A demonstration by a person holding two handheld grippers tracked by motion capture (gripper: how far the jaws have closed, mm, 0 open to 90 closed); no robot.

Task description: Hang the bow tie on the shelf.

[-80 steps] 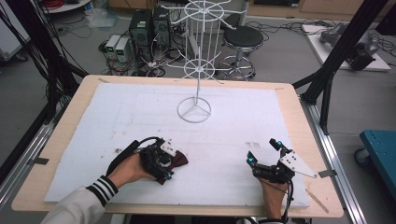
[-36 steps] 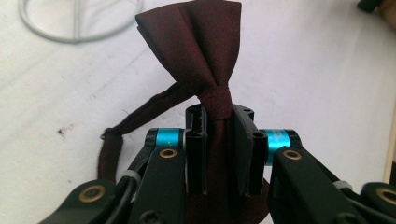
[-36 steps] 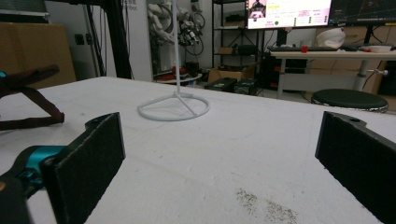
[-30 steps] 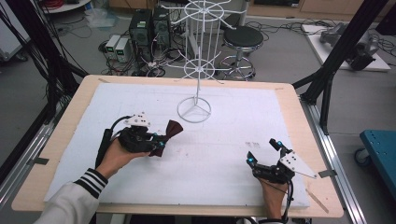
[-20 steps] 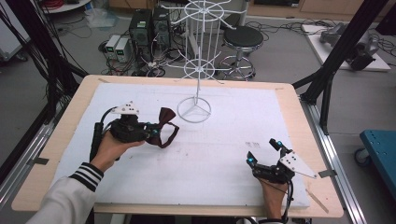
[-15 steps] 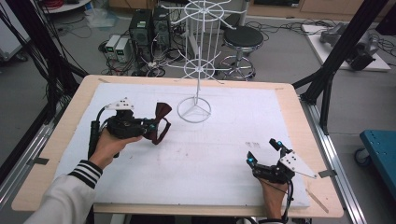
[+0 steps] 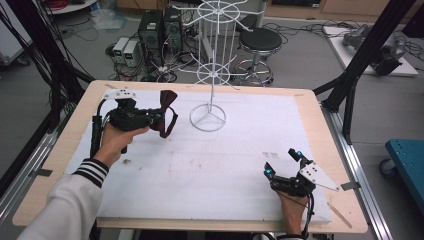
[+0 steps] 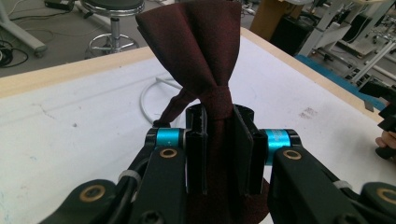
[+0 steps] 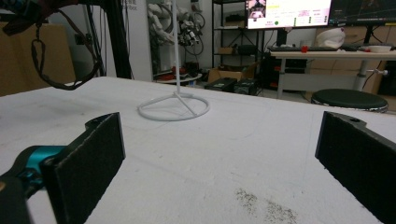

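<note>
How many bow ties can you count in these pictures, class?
1. The dark red bow tie is clamped at its knot in the left gripper, lifted above the table's far-left part, beside the white wire stand.

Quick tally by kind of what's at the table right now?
Bow tie: 1, clamped in the left gripper
Wire stand: 1
Grippers: 2, the right gripper open
Total: 4

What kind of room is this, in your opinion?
Probably a robotics lab or workshop: computer cases and cables on the floor, monitors on a desk, black frame struts around the table.
</note>
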